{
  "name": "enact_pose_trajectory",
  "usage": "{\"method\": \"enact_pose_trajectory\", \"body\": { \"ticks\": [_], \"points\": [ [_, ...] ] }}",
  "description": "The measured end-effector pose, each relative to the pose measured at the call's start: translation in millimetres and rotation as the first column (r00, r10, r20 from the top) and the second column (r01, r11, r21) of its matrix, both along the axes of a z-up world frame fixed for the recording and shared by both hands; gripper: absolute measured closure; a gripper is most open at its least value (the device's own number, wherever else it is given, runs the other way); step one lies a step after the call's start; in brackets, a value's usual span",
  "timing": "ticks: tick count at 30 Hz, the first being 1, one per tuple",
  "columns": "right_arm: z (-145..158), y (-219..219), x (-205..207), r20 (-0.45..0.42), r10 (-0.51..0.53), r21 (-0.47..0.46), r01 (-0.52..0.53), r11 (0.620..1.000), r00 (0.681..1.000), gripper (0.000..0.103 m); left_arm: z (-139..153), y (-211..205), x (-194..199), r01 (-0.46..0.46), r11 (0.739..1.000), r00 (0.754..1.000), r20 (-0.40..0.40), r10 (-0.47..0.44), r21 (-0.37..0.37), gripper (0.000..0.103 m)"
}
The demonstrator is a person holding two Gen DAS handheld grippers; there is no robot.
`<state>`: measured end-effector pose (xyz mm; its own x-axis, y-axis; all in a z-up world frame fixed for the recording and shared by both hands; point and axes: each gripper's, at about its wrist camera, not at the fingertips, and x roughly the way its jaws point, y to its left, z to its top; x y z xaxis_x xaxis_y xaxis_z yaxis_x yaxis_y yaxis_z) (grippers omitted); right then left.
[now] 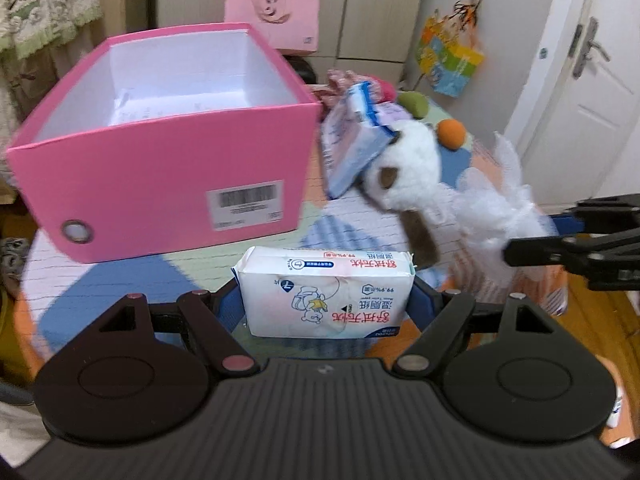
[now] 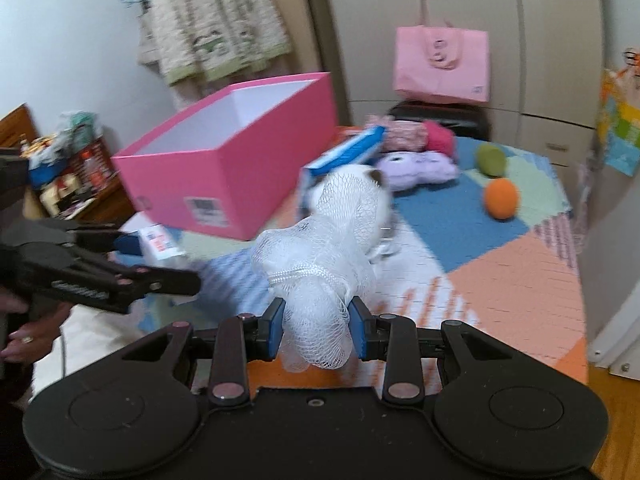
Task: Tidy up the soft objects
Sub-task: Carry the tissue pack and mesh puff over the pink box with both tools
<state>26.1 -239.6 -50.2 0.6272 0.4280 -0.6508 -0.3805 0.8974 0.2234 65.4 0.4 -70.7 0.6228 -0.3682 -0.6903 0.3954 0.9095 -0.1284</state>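
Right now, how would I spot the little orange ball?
Find the big pink box on the patchwork table. Look far right of it, past the purple plush. The orange ball lies on a blue patch, nearer than the green ball.

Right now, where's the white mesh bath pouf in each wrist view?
Left wrist view: the white mesh bath pouf is at right of centre, right of the white plush toy, held by the right gripper entering from the right edge.
Right wrist view: the pouf is at centre, clamped between that gripper's blue jaws.
Shared landmark: the open pink box, upper left in both.
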Motion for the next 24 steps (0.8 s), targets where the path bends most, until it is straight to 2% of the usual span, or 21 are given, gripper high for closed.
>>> {"method": "enact_pose_trajectory", "body": {
  "ticks": [6, 13, 24],
  "points": [
    [17, 24, 1, -0.039, 0.101, 0.035, -0.099, 0.994, 0.994, 0.065, 13, 20, -1, 0.004, 0.999, 0.999, -0.049, -0.003, 0.032, 0.024],
    [45, 48, 15, -0.055, 0.199, 0.061, -0.195, 0.979, 0.979, 0.065, 42, 42, 2, 0.047, 0.999, 0.996, -0.078, -0.045, 0.025, 0.024],
    [91, 93, 64, 0.059, 0.268, 0.027, -0.270, 0.962, 0.962, 0.065, 88, 65, 44, 0.073, 0.997, 0.997, -0.038, -0.073, -0.019, 0.024]
  ]
}}
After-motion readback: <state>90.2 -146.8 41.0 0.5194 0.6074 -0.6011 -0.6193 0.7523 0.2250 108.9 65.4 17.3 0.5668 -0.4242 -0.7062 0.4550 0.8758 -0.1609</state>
